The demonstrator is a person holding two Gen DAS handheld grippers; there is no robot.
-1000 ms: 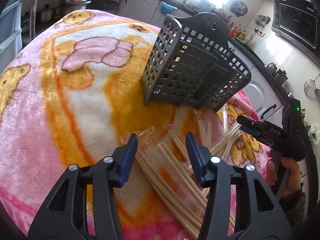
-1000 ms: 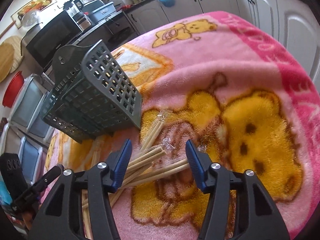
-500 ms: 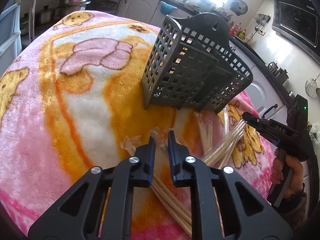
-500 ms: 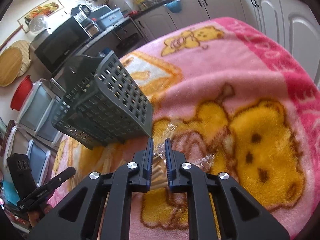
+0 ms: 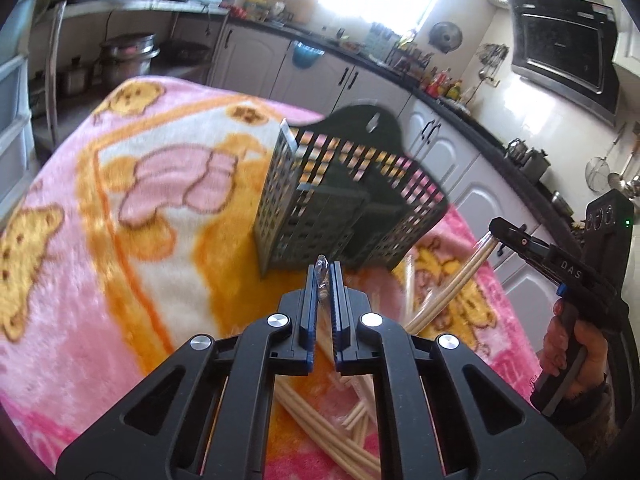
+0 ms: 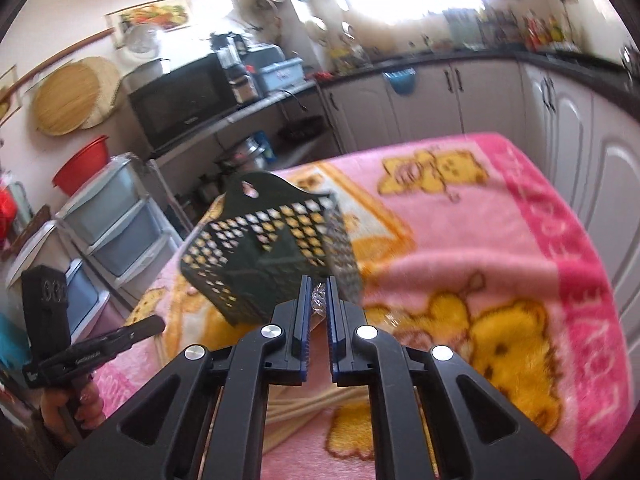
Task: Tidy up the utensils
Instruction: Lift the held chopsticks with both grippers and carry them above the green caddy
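A dark grey lattice utensil basket (image 5: 344, 204) stands on the blanket; it also shows in the right wrist view (image 6: 272, 248). My left gripper (image 5: 324, 280) is shut on a plastic-wrapped pair of chopsticks (image 5: 321, 276), lifted above the blanket. My right gripper (image 6: 319, 296) is shut on another wrapped pair (image 6: 318, 300); in the left wrist view that pair (image 5: 460, 276) hangs down from its tip. Several loose wrapped chopsticks (image 5: 320, 428) lie on the blanket below.
A pink and orange bear blanket (image 5: 120, 200) covers the table. White kitchen cabinets (image 5: 452, 152) and a dark counter run behind. Plastic drawers (image 6: 108, 216) stand at the left in the right wrist view.
Both grippers closed on wrapped chopstick pairs and rose from the blanket toward the basket's level. The views now tilt up toward the kitchen.
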